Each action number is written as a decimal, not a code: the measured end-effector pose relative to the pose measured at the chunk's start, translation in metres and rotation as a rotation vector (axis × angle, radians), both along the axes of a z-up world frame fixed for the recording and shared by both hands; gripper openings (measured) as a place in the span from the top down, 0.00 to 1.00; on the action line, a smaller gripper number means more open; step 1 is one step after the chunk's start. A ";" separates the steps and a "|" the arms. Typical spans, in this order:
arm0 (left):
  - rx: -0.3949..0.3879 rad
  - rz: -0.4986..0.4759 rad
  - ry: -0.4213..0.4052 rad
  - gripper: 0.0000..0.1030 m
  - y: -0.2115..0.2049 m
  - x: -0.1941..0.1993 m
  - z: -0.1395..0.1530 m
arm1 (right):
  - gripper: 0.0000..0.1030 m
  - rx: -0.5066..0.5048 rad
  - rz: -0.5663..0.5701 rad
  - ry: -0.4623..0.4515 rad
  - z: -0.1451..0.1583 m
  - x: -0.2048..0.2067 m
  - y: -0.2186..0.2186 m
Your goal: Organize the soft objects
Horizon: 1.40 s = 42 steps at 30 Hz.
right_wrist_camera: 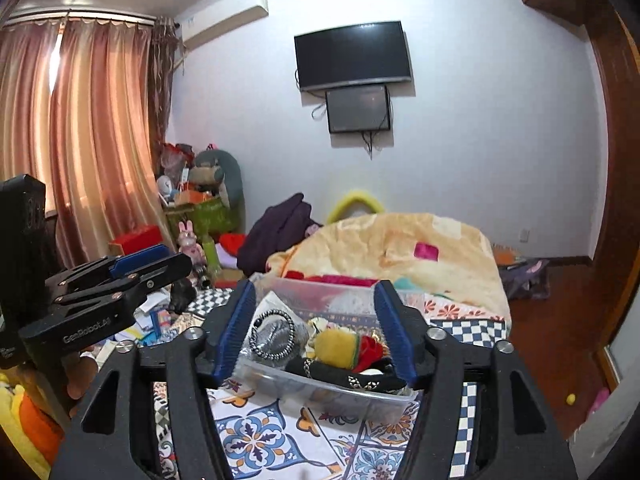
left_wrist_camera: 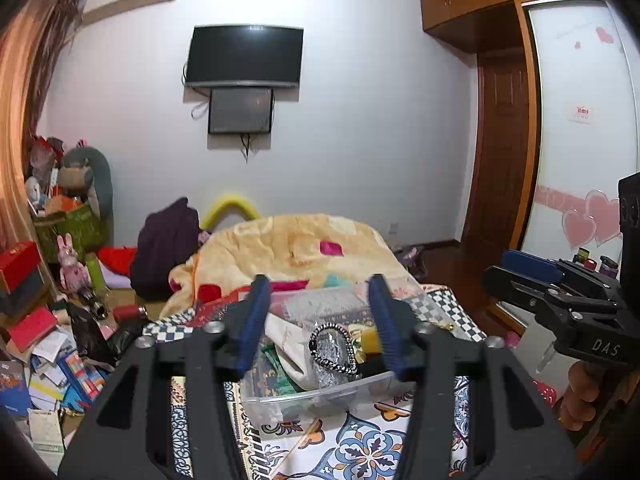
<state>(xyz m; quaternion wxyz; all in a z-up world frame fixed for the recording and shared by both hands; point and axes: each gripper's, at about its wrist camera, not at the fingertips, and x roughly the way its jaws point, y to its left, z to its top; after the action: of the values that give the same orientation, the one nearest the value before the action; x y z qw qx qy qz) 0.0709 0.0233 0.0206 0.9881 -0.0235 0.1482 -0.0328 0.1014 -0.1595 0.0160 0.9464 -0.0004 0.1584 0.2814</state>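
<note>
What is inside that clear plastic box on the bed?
The clear box holds a black-and-white braided ring, a yellow-and-red soft piece and black studded fabric. Anything beneath them is hidden.

clear plastic bin (right_wrist_camera: pixel 320 392), fuzzy cloth blanket (right_wrist_camera: pixel 400 240)

A pale wall (left_wrist_camera: pixel 360 140) carries a dark television (left_wrist_camera: pixel 245 56) with a smaller screen (left_wrist_camera: pixel 241 110) hung just beneath it. An air conditioner (right_wrist_camera: pixel 224 16) sits high near the ceiling, beside pinkish-orange curtains (right_wrist_camera: pixel 80 128) glowing with daylight. A wooden wardrobe (left_wrist_camera: pixel 500 128) with a white sliding door (left_wrist_camera: pixel 580 120) bearing pink hearts stands beside dark wood flooring (right_wrist_camera: pixel 552 352).
</note>
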 end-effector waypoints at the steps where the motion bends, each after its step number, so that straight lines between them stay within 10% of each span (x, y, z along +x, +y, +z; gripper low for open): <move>1: 0.011 0.010 -0.015 0.41 -0.002 -0.004 0.002 | 0.37 0.003 -0.002 -0.007 0.001 -0.001 -0.001; 11: 0.021 0.014 -0.064 0.04 -0.005 -0.020 0.007 | 0.19 0.034 -0.040 -0.043 -0.001 -0.005 -0.006; 42: 0.027 0.006 -0.068 0.01 -0.013 -0.028 0.009 | 0.07 0.055 -0.061 -0.067 -0.002 -0.013 -0.014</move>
<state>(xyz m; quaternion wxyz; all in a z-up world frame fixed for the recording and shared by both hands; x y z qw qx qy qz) 0.0428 0.0102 0.0299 0.9929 -0.0097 0.1149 -0.0285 0.0886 -0.1735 0.0142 0.9590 0.0212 0.1188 0.2564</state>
